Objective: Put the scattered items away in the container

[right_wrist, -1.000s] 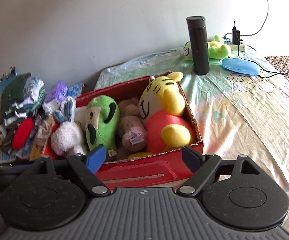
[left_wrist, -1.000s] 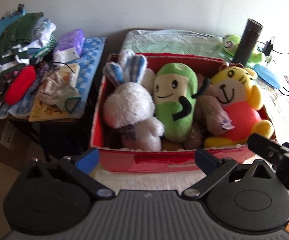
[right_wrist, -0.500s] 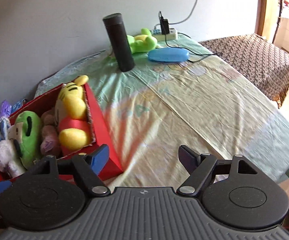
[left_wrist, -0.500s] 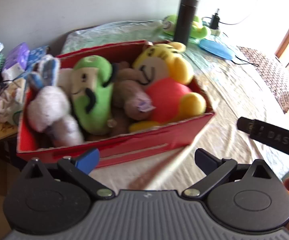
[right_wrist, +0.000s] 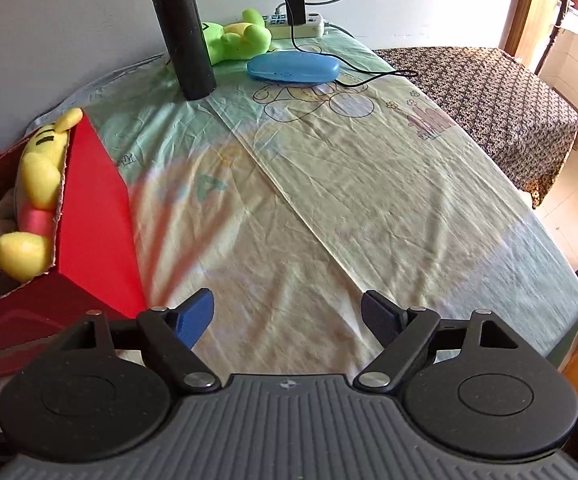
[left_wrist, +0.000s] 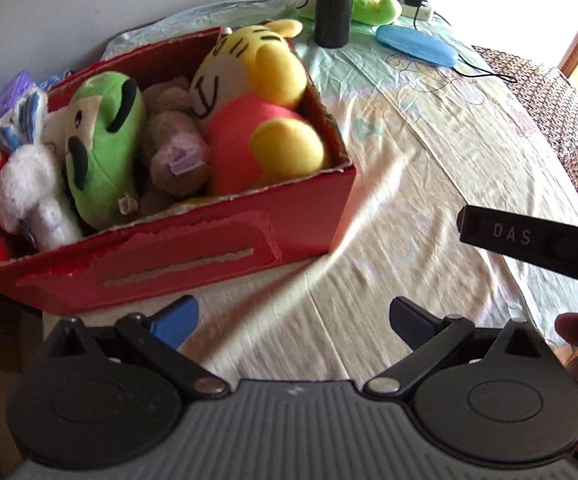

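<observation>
Plush toys fill the red box (left_wrist: 193, 256): a white bunny (left_wrist: 29, 196), a green one (left_wrist: 103, 148), a brown bear (left_wrist: 177, 152) and a yellow tiger (left_wrist: 257, 112) sit packed inside at the tabletop's left edge. One green plush frog (right_wrist: 237, 38) lies loose at the far end, behind the black flask (right_wrist: 183, 36) and beside the blue case (right_wrist: 293, 66). I judge the tidying nearly done, with that frog the last stray. My left gripper (left_wrist: 293, 320) stands wide open and empty; my right gripper (right_wrist: 287, 316) is opening, nothing between its jaws. Next I would reach past the flask without tipping it. A pastel printed sheet (right_wrist: 329, 208) covers the tabletop; a power strip (right_wrist: 297, 24) sits against the pale wall, a patterned seat (right_wrist: 489, 100) to the right.
</observation>
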`<state>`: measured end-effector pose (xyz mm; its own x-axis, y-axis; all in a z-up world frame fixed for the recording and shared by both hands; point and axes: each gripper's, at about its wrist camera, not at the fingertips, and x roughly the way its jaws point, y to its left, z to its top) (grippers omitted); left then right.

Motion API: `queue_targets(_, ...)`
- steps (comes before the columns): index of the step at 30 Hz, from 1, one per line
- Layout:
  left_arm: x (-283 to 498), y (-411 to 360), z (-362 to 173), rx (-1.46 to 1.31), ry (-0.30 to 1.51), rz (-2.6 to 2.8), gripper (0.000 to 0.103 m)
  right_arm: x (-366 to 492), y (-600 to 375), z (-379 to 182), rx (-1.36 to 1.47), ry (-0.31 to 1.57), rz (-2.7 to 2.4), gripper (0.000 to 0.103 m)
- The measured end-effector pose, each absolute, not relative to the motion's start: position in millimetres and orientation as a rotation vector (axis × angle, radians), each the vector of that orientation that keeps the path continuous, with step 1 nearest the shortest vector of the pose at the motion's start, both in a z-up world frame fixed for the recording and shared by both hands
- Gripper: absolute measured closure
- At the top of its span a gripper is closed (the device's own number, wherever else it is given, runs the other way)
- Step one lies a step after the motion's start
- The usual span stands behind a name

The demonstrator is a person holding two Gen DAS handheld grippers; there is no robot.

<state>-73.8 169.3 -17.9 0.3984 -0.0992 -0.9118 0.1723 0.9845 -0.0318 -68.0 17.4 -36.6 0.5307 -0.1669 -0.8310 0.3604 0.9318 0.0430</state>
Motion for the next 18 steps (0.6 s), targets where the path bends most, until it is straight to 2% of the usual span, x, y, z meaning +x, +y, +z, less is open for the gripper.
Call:
queue_targets(5, -76, 180, -24, -0.005, 1.183, -0.05, 0.002, -56, 19, -39, 0.177, 0.994, -0.237, 0.02)
queue_targets(18, -85, 217, -17, -0.104, 1.174, 0.131, 0.002, -40, 53, -17, 0.062, 0.935, -0.06, 0.02)
